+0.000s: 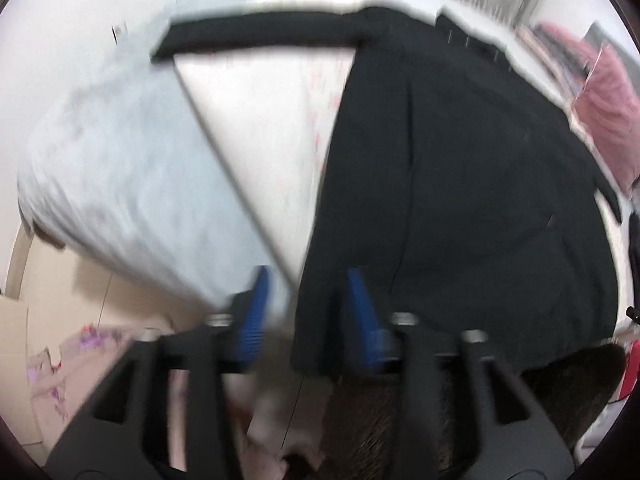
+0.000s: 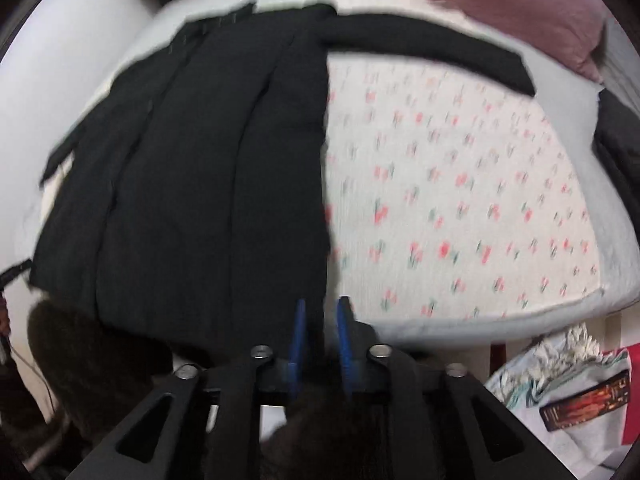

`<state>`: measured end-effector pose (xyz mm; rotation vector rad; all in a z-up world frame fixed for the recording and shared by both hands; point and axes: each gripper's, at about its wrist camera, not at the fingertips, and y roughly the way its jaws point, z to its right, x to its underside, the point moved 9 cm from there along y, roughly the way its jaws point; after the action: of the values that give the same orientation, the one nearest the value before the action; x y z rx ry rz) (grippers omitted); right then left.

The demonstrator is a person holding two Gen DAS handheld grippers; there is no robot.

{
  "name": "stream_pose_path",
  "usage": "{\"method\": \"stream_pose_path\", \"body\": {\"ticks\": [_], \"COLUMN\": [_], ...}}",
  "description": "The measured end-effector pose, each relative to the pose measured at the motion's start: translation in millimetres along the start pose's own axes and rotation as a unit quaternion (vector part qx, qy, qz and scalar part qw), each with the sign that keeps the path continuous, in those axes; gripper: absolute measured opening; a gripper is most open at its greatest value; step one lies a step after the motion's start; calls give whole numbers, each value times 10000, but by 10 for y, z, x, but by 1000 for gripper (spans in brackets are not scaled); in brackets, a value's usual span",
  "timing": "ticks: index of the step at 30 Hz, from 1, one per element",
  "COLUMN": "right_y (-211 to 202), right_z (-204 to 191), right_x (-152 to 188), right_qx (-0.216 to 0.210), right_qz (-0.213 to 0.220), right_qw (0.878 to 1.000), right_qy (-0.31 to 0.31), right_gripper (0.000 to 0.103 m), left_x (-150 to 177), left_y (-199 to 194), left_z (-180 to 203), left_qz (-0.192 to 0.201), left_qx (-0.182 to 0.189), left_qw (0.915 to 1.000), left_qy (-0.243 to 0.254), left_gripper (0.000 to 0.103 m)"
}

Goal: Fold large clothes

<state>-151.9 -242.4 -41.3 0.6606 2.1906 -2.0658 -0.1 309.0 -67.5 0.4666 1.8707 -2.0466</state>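
Observation:
A large black garment (image 1: 460,184) lies spread on a bed, with one long sleeve (image 1: 256,38) stretched out to the side. It also shows in the right wrist view (image 2: 208,184), its sleeve (image 2: 432,50) reaching right. My left gripper (image 1: 308,304) is open at the garment's near hem corner, its blue pads either side of the edge. My right gripper (image 2: 320,320) has its blue pads close together around the hem's near right corner. Both views are blurred.
The bed has a white floral sheet (image 2: 460,200) and a pale blue mattress side (image 1: 132,184). A pink pillow (image 2: 512,4) lies at the head. A brown furry thing (image 2: 92,352) hangs at the bed's near edge. Cardboard (image 1: 80,300) lies on the floor; a patterned cloth (image 2: 560,368) lies to the right.

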Motion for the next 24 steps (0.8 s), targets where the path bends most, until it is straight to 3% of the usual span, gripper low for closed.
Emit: {"method": "stream_pose_path", "body": {"ticks": [1, 3, 5, 7, 12, 14, 16, 17, 18, 20, 22, 24], "right_y": [-65, -194, -160, -25, 586, 936, 1323, 1432, 1401, 1272, 1232, 1199], "right_z": [-17, -82, -322, -583, -987, -897, -721, -641, -586, -449, -408, -407], "right_x": [-122, -375, -682, -975, -1682, -1759, -1640, -1555, -1489, -1340, -1171, -999], "right_qx": [68, 170, 195, 236, 215, 260, 199, 72, -183, -335, -233, -1], "right_qz": [238, 746, 1397, 1697, 2038, 1897, 1501, 1442, 1682, 1653, 1595, 1625], "right_qw": [9997, 9971, 9897, 9838, 9765, 9804, 9882, 9894, 9856, 9854, 9869, 9861], "right_qy": [6, -27, -244, -532, -674, -472, -246, -143, -50, 221, 10, -346], "right_gripper": [44, 70, 72, 72, 72, 72, 73, 73, 73, 73, 75, 80], "left_x": [-127, -392, -650, -893, -1388, -1337, -1131, -1067, -1033, -911, -687, -381], "left_y": [-87, -166, -110, 5, 623, 985, 1405, 1429, 1331, 1204, 1127, 1018], "left_z": [63, 300, 630, 886, 1281, 1131, 882, 802, 708, 537, 447, 403], "left_qz": [308, 770, 1028, 1238, 1623, 1288, 717, 732, 856, 747, 726, 739], "left_qx": [32, 234, 538, 675, 250, 175, 98, 367, 670, 951, 984, 735], "left_qw": [9995, 9966, 9924, 9884, 9801, 9859, 9923, 9928, 9920, 9918, 9905, 9873], "left_qy": [11, 174, 402, 566, 1112, 1053, 1007, 870, 648, 409, 634, 1198], "left_gripper": [68, 74, 79, 80, 80, 80, 81, 82, 82, 82, 84, 94]}}
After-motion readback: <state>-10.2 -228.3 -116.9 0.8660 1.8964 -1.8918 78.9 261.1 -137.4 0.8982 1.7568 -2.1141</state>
